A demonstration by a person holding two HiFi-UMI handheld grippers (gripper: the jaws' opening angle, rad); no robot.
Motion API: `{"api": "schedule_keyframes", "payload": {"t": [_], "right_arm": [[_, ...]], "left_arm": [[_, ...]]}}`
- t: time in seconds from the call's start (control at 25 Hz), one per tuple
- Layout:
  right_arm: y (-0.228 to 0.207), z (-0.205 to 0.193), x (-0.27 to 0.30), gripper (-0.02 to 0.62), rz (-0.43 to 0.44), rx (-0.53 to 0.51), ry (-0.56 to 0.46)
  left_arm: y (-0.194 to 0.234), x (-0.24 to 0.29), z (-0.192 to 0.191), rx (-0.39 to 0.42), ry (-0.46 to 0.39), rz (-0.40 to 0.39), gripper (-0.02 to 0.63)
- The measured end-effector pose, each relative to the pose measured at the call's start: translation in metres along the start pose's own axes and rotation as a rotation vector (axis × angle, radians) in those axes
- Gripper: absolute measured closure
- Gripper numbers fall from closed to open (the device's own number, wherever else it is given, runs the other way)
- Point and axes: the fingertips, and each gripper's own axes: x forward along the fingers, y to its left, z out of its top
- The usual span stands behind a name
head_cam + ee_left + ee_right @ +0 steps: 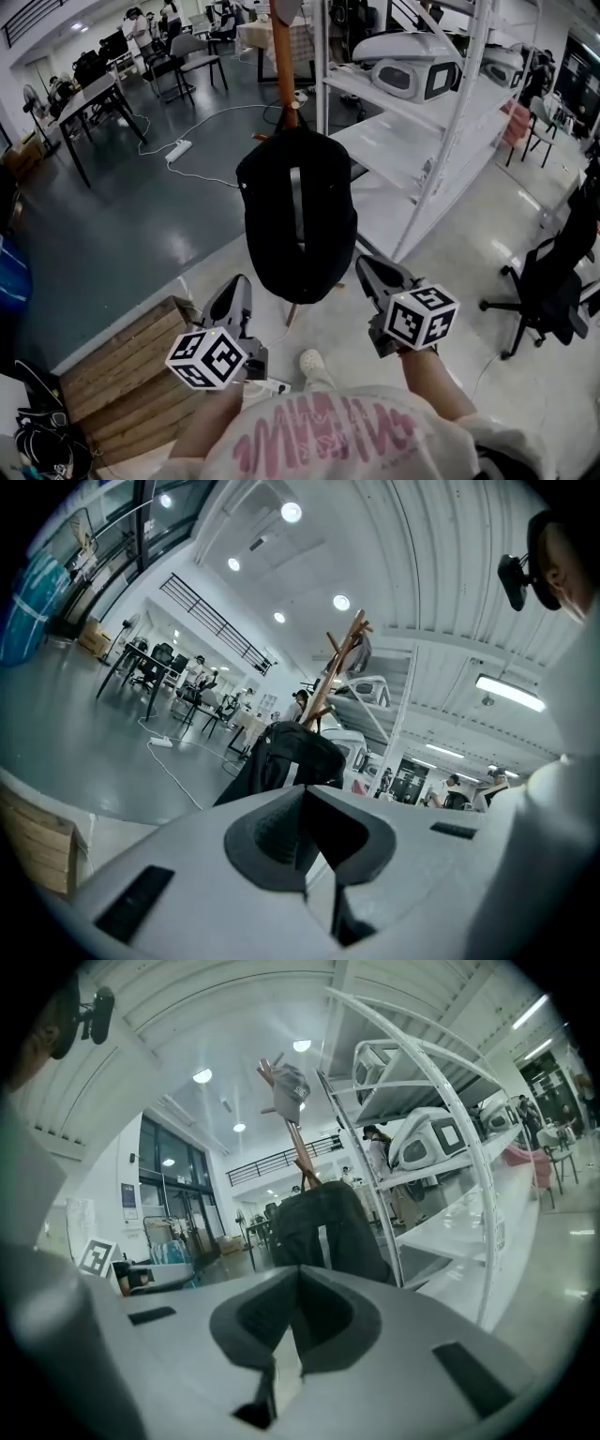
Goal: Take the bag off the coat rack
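Closest to the camera you've got the person's arms, with a gripper in each hand. The left gripper (pixel 238 287) has its jaws pressed right together with nothing in them, and the right gripper (pixel 368 270) is the same: jaws closed tight, empty. Both sit low, one either side of the bag's bottom end, close to it but not touching as far as I can see.

Down on the floor between them is a white shoe (pixel 313 367), and off to the left is a wooden pallet (pixel 129 373).

Just past the grippers is the black bag (pixel 298 214). It's hanging on the coat rack (pixel 284 58), which has a brown wooden pole, and each gripper view shows it dead ahead above the closed jaws. In the right gripper view, something grey (pixel 290 1083) hangs on a top peg.

Right of the rack is a white shelf unit (pixel 424 122), and there's a black office chair (pixel 553 281) further right. Behind, a white power strip (pixel 179 149) lies on the dark floor with its cable trailing. At the very back are desks (pixel 94 94) with people around them.
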Motion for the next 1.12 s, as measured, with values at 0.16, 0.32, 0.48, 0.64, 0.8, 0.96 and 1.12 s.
{"api": "schedule_keyframes", "payload": {"t": [0.16,0.32,0.48,0.64,0.8,0.96,1.12], "right_arm": [[-0.019,0.021,0.039,0.589,-0.007,-0.012,-0.014],[-0.031,0.048,0.079,0.589,0.011,-0.022,-0.023],[-0.039,0.074,0.112,0.589,0.024,-0.044,-0.041],[-0.046,0.096,0.134,0.589,0.036,-0.061,-0.07],[-0.055,0.113,0.149,0.589,0.037,-0.097,-0.111],[-0.069,0.119,0.16,0.589,0.01,-0.127,-0.111],[-0.072,0.136,0.166,0.589,0.013,-0.144,-0.15]], "left_arm": [[0.02,0.039,0.018,0.0,-0.008,0.013,0.603],[0.032,0.079,0.045,-0.004,-0.041,0.003,0.603],[0.042,0.115,0.069,-0.007,-0.067,-0.014,0.603],[0.048,0.14,0.088,0.001,-0.091,-0.03,0.603],[0.054,0.159,0.102,0.013,-0.121,-0.037,0.603],[0.057,0.172,0.1,0.009,-0.106,-0.042,0.603],[0.065,0.177,0.108,0.009,-0.117,-0.036,0.603]]}}
